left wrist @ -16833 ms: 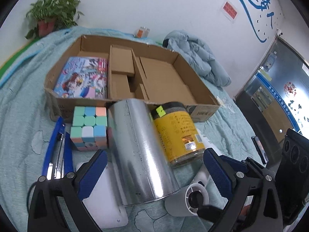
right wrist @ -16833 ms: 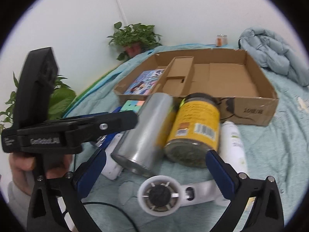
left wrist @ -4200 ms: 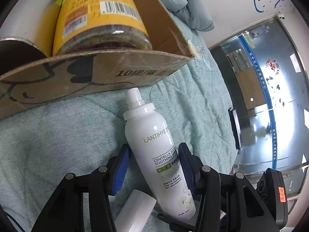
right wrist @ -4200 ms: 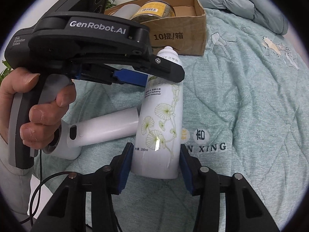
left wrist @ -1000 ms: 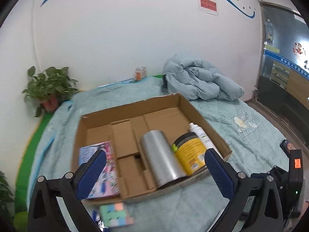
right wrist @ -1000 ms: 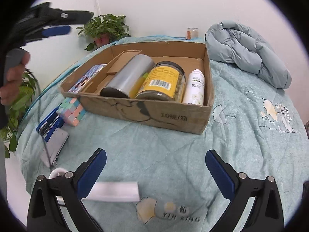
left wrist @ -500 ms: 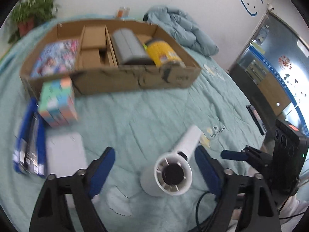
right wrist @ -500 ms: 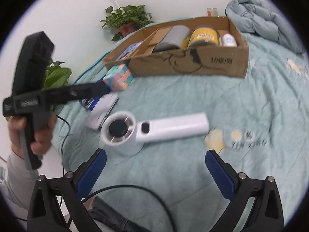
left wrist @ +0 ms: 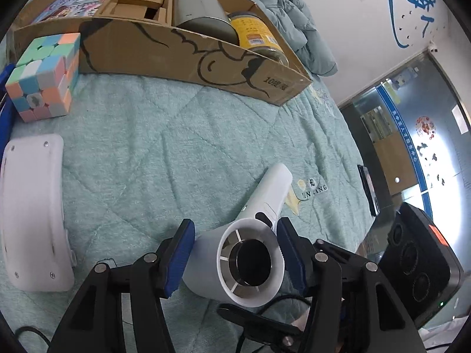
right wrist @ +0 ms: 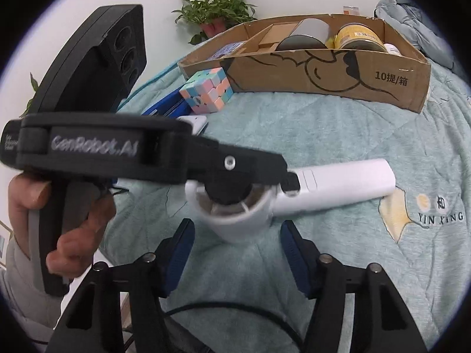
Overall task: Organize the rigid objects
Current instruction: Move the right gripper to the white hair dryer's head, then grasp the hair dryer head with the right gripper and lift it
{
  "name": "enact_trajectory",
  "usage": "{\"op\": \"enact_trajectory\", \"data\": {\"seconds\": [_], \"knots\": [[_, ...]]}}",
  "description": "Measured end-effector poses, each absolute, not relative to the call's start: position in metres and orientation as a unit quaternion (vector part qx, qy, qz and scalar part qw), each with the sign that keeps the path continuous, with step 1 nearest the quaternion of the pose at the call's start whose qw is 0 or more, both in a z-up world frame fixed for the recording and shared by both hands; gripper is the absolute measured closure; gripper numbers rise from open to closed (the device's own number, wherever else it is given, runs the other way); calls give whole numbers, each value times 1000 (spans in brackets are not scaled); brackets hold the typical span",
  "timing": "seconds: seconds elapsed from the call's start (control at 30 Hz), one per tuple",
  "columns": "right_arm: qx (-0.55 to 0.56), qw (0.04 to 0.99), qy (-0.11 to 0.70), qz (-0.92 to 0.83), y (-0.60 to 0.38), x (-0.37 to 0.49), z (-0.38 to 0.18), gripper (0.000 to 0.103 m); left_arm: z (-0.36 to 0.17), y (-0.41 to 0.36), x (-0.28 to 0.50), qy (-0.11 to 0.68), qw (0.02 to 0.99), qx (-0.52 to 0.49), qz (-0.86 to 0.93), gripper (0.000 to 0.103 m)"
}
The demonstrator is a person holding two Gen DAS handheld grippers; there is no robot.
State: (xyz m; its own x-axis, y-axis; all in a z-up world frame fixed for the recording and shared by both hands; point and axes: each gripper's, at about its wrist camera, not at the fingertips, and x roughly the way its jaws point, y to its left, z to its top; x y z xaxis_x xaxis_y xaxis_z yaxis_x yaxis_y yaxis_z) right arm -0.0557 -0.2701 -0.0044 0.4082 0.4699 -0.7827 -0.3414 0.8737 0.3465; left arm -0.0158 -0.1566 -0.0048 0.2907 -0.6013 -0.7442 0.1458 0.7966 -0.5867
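Note:
A white hair dryer (left wrist: 273, 194) lies on the teal quilt, its round head toward me and its handle (right wrist: 338, 185) pointing away to the right. My left gripper (left wrist: 235, 256) has its jaws closing, and both blue pads meet the sides of the dryer's head. In the right wrist view the left gripper (right wrist: 250, 182) reaches in from the left over that head, held by a hand (right wrist: 73, 235). My right gripper (right wrist: 237, 250) is also closing. Its pads stand apart from the head's lower rim, which sits just at their tips.
A cardboard box (left wrist: 188, 50) at the back holds a silver can (left wrist: 200, 8), a yellow jar (left wrist: 256, 35) and a book (left wrist: 76, 0). A pastel cube (left wrist: 44, 76) and a flat white device (left wrist: 32, 206) lie to the left. A black cable (right wrist: 220, 306) runs near my right gripper.
My left gripper dropped from high above the box to the dryer and narrowed its jaws around the head. My right gripper moved in close to the dryer and narrowed its jaws too.

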Motion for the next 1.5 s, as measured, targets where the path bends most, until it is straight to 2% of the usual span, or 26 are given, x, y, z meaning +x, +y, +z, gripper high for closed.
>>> {"op": "enact_trajectory", "data": {"seconds": [0.5, 0.9, 1.17, 1.37, 1.5], "knots": [[86, 834, 484, 252, -301, -42, 6, 44, -7, -156, -6, 544, 736, -283, -287, 51], [22, 853, 466, 235, -312, -35, 19, 44, -25, -172, 15, 547, 707, -334, -299, 50], [46, 852, 466, 235, -309, -25, 12, 43, -19, -170, 23, 539, 737, -294, -283, 50], [-3, 866, 445, 228, -288, -22, 16, 45, -11, -151, 27, 521, 764, -288, -250, 50], [5, 862, 451, 233, -287, -15, 16, 46, -9, -137, 30, 509, 785, -277, -221, 50]]}}
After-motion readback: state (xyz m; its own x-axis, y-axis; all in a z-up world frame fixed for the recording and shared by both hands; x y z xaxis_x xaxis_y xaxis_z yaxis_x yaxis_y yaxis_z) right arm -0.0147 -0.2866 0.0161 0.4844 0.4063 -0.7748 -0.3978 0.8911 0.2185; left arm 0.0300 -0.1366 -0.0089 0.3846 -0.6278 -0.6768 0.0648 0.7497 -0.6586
